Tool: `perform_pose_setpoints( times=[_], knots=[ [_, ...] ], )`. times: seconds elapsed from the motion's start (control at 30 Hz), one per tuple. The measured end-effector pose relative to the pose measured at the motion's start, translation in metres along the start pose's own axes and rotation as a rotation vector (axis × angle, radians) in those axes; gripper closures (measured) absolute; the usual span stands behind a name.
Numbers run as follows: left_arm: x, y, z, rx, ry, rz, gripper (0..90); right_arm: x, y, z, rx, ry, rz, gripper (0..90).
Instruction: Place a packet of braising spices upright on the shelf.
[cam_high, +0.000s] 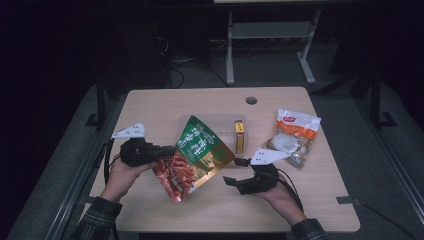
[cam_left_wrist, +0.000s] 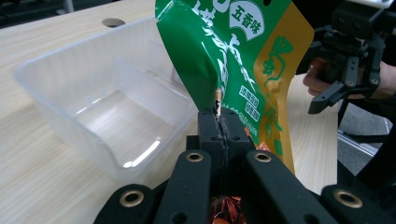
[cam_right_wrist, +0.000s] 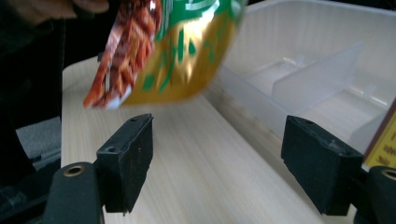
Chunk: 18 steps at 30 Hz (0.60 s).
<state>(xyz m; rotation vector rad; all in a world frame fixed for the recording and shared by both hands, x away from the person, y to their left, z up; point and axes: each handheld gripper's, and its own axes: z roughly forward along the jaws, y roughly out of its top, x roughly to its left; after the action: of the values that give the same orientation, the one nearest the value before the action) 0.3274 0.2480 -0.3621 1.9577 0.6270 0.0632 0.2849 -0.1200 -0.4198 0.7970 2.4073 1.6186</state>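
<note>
Item: green and gold snack bag (cam_high: 199, 156), printed with red sausage-like pieces at one end, held off the wooden table (cam_high: 150, 107) by the left gripper (cam_high: 159, 151). In the left gripper view the two black jaws are pressed together on the bag's (cam_left_wrist: 243, 60) edge seam, the bag rising upright from the jaw tips and leaning toward the clear plastic tray (cam_left_wrist: 60, 88). In the high view the bag hangs tilted, its green top over the near edge of the tray (cam_high: 222, 122), its red end lower and nearer the person. Left hand (cam_high: 122, 175) wraps the gripper body, at the bag's left side. Right gripper (cam_high: 234, 171): jaws spread wide apart, nothing between them, sitting just right of the bag's gold lower edge and not touching it; in the right gripper view the bag (cam_right_wrist: 163, 51) hangs above and beyond the jaw tips, with the tray's divided compartments (cam_right_wrist: 322, 79) to one side. Right hand (cam_high: 280, 192) behind it. Also on the table: a yellow box (cam_high: 240, 136) standing in the tray's right part, and an orange and white packet (cam_high: 295, 135) well apart at the right.
</note>
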Motion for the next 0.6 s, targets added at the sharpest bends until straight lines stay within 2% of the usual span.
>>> perform_pose_setpoints(
  times=[0.23,0.3,0.4,0.6],
  knots=[
    [-0.007,-0.001,0.016,0.004,-0.024,0.011,90.0,-0.002,0.005,0.004,-0.026,0.007,0.035,25.9],
    [-0.01,-0.002,0.02,0.009,-0.028,0.026,90.0,-0.002,0.005,0.004,-0.03,0.013,0.037,28.3],
    [-0.014,-0.002,0.027,0.006,-0.036,0.04,90.0,-0.002,0.005,0.004,-0.028,0.031,0.035,36.0],
    [-0.019,-0.001,0.034,-0.008,-0.054,0.045,90.0,-0.003,0.002,0.005,-0.019,0.074,0.052,50.4]
  ],
)
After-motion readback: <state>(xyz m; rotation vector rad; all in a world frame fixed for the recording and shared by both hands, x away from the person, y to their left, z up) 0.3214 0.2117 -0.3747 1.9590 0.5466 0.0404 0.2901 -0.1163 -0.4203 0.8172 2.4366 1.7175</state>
